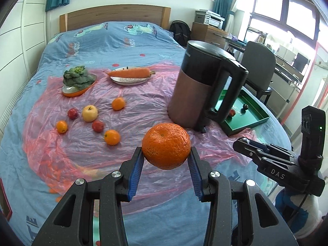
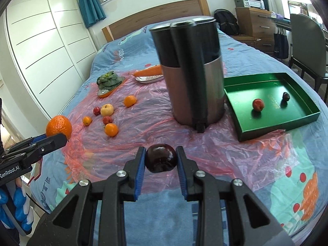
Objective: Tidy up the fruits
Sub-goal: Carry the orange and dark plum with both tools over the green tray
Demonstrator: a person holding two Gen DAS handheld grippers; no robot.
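My left gripper (image 1: pixel 166 155) is shut on a large orange (image 1: pixel 166 145) and holds it above the bed's near part; the orange also shows in the right wrist view (image 2: pixel 58 127). My right gripper (image 2: pixel 161 160) is shut on a dark plum (image 2: pixel 161 158) above the pink plastic sheet (image 2: pixel 131 143). A green tray (image 2: pixel 272 121) at the right holds a red fruit (image 2: pixel 258 104) and a dark plum (image 2: pixel 286 96). Loose on the sheet lie small oranges (image 1: pixel 112 137), a yellow apple (image 1: pixel 89 113) and red fruits (image 1: pixel 97 126).
A tall dark kettle (image 1: pixel 202 90) stands on the sheet between the loose fruit and the tray. At the back a dish holds leafy greens (image 1: pixel 77 78) and a plate holds a carrot (image 1: pixel 129 73). A chair (image 1: pixel 258 61) and desk stand right of the bed.
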